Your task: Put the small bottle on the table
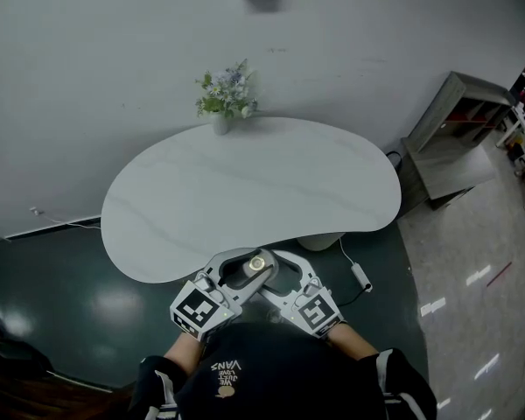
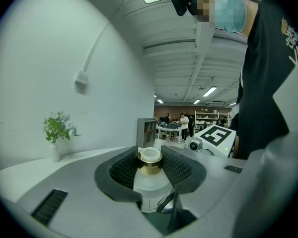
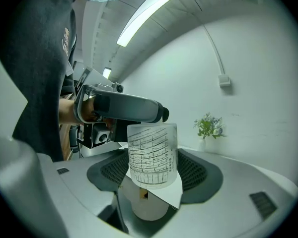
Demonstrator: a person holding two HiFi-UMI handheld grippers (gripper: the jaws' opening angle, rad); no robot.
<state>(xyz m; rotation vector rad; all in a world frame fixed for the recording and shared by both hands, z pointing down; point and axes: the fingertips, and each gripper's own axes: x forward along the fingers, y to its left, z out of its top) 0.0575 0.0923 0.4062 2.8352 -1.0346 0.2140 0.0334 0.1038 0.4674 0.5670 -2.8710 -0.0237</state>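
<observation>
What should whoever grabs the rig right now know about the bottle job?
Grip: the left claw is shut on the neck of the small bottle, gold cap up. The right claw is shut round a frosted, printed body just under the left claw's tip, which looks like the same bottle.
Where: both claws are close to the person's body at the near edge of the white table. A plant stands at its far edge.
Done: the bottle is lifted and held upright.
Left: bring it over the tabletop, set it down and open both claws.
</observation>
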